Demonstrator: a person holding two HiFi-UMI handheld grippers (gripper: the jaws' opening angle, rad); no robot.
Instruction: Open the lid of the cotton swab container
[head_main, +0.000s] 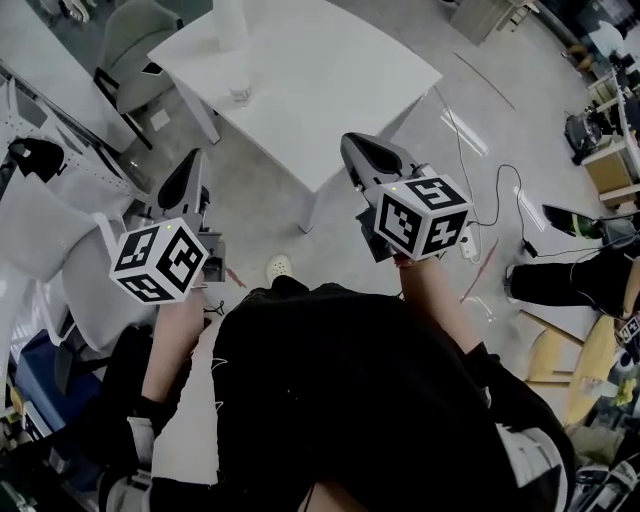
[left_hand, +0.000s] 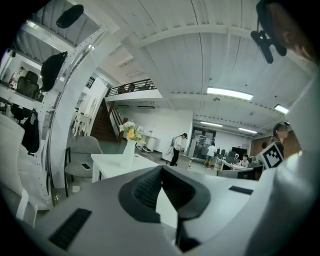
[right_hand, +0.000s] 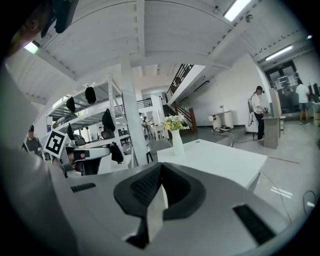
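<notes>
The left gripper (head_main: 190, 168) and right gripper (head_main: 364, 150) are hovering short of the white table (head_main: 330, 90), both pinched together on nothing; only a flower vase (right_hand: 176, 142) is showing there, no cotton swab container in sight, so the lid-opening is all remaining

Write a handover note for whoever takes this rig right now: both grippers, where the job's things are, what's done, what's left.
Left gripper: jaws shut, nothing between them, held out in the air short of the white table.
Right gripper: jaws shut, empty, also in the air short of the table.
Job's things: no cotton swab container shows in any view. The only thing that can be made out on the table is a vase of flowers.
Done: nothing on the lid, as far as can be seen.
Left: find the container, probably steady it with one gripper, then open its lid with the other.
</notes>
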